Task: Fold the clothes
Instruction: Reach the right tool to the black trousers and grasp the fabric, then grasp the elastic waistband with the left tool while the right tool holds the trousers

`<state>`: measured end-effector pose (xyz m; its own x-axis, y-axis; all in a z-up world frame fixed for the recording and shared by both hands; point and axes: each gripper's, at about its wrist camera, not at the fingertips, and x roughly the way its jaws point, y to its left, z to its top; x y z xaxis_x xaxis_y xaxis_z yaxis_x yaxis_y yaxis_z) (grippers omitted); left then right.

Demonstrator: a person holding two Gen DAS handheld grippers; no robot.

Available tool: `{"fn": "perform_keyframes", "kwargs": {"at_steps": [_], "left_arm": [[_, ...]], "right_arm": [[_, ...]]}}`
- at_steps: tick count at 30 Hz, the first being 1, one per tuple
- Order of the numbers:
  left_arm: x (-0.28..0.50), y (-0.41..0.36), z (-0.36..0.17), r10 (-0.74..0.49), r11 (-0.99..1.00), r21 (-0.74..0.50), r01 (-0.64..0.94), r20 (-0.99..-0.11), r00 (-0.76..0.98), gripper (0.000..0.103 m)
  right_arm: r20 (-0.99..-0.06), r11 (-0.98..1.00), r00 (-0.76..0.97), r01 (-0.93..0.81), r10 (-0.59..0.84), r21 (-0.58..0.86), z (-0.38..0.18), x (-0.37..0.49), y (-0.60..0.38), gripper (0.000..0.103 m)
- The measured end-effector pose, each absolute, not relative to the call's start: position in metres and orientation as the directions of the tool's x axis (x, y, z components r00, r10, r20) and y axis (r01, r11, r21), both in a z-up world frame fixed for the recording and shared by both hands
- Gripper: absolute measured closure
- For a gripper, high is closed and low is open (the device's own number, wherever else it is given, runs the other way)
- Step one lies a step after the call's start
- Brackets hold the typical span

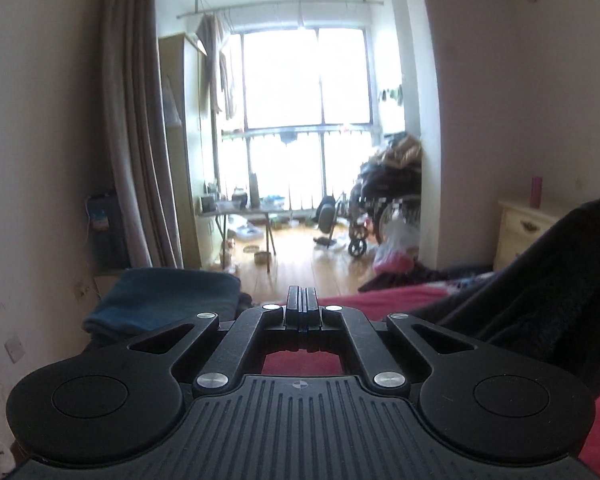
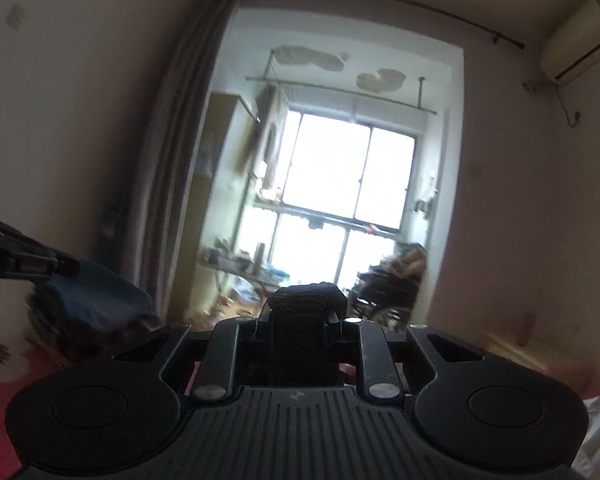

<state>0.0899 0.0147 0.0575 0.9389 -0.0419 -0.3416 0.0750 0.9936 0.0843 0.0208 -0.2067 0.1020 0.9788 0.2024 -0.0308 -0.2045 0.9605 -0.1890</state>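
The right gripper (image 2: 306, 312) jaws pinch the black cloth (image 2: 304, 300) high above the red bed (image 1: 380, 300). Left gripper (image 1: 302, 308) jaws are closed, holding nothing (grab another corner, pull flat).

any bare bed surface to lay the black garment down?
Bare red bedspread ahead of the left gripper, bordered by the folded blue cloth left and the black garment right. Right gripper is shut on the garment. Floor beyond is cluttered.

black garment (image 1: 540, 280) blocking right, blue pile (image 1: 160, 300) left
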Motion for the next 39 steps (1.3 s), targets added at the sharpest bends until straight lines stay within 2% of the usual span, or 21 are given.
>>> {"fn": "perform_keyframes", "kwargs": {"at_steps": [3, 4, 6, 10, 12, 13, 15, 17, 20, 22, 24, 30, 34, 36, 38, 39], "left_arm": [[0.081, 0.010, 0.041, -0.059, 0.992, 0.082, 0.098, -0.387, 0.920, 0.103], [0.078, 0.009, 0.036, -0.065, 0.991, 0.081, 0.106, -0.402, 0.913, 0.103], [0.072, 0.006, 0.025, -0.076, 0.989, 0.079, 0.121, -0.431, 0.899, 0.103], [0.063, 0.001, -0.001, -0.098, 0.985, 0.073, 0.154, -0.500, 0.861, 0.103], [0.067, 0.001, -0.027, -0.112, 0.984, 0.052, 0.172, -0.570, 0.814, 0.097], [0.065, 0.002, -0.037, -0.129, 0.982, 0.035, 0.187, -0.602, 0.788, 0.090], [0.063, 0.001, -0.053, -0.165, 0.977, -0.001, 0.213, -0.635, 0.755, 0.078], [0.057, -0.005, -0.060, -0.209, 0.966, -0.019, 0.258, -0.649, 0.731, 0.060], [0.049, -0.024, -0.069, -0.294, 0.931, -0.034, 0.363, -0.659, 0.692, 0.045], [0.043, -0.041, -0.076, -0.343, 0.898, -0.019, 0.439, -0.656, 0.672, 0.042], [0.041, -0.061, -0.081, -0.367, 0.867, 0.023, 0.498, -0.646, 0.669, 0.041], [0.051, -0.110, -0.094, -0.393, 0.786, 0.144, 0.602, -0.635, 0.665, 0.041], [0.052, -0.131, -0.108, -0.371, 0.696, 0.230, 0.680, -0.696, 0.615, 0.041], [0.058, -0.130, -0.107, -0.358, 0.708, 0.234, 0.666, -0.694, 0.624, 0.041], [0.064, -0.130, -0.107, -0.345, 0.720, 0.237, 0.652, -0.693, 0.633, 0.045], [0.067, -0.129, -0.107, -0.339, 0.726, 0.239, 0.645, -0.692, 0.638, 0.052]], "right_arm": [[-0.047, 0.956, 0.964, -0.265, 0.261, -0.127, 0.109, 0.001, -0.220, 0.080], [-0.082, 0.954, 0.958, -0.281, 0.273, -0.101, 0.104, 0.002, -0.227, 0.080], [-0.172, 0.950, 0.940, -0.308, 0.296, -0.048, 0.088, 0.010, -0.242, 0.080], [-0.430, 0.934, 0.829, -0.323, 0.357, 0.154, 0.019, 0.052, -0.275, 0.080], [-0.528, 0.926, 0.763, -0.280, 0.374, 0.252, -0.017, 0.068, -0.291, 0.079], [-0.562, 0.925, 0.737, -0.255, 0.375, 0.282, -0.032, 0.072, -0.299, 0.079], [-0.587, 0.920, 0.717, -0.212, 0.376, 0.330, -0.039, 0.072, -0.307, 0.079], [-0.603, 0.912, 0.703, -0.169, 0.378, 0.374, -0.041, 0.070, -0.315, 0.077], [-0.626, 0.895, 0.680, -0.102, 0.382, 0.435, -0.045, 0.067, -0.327, 0.069], [-0.641, 0.879, 0.663, -0.055, 0.386, 0.473, -0.048, 0.065, -0.335, 0.063], [-0.650, 0.861, 0.656, 0.000, 0.384, 0.509, -0.051, 0.059, -0.343, 0.045], [-0.636, 0.794, 0.685, 0.138, 0.354, 0.591, -0.062, 0.022, -0.372, 0.038], [-0.649, 0.779, 0.680, 0.181, 0.342, 0.600, -0.070, 0.004, -0.380, 0.036], [-0.659, 0.778, 0.667, 0.188, 0.347, 0.600, -0.075, 0.000, -0.378, 0.035], [-0.671, 0.774, 0.652, 0.198, 0.355, 0.602, -0.081, 0.000, -0.375, 0.035], [-0.676, 0.772, 0.644, 0.202, 0.360, 0.603, -0.083, 0.000, -0.373, 0.035]]}}
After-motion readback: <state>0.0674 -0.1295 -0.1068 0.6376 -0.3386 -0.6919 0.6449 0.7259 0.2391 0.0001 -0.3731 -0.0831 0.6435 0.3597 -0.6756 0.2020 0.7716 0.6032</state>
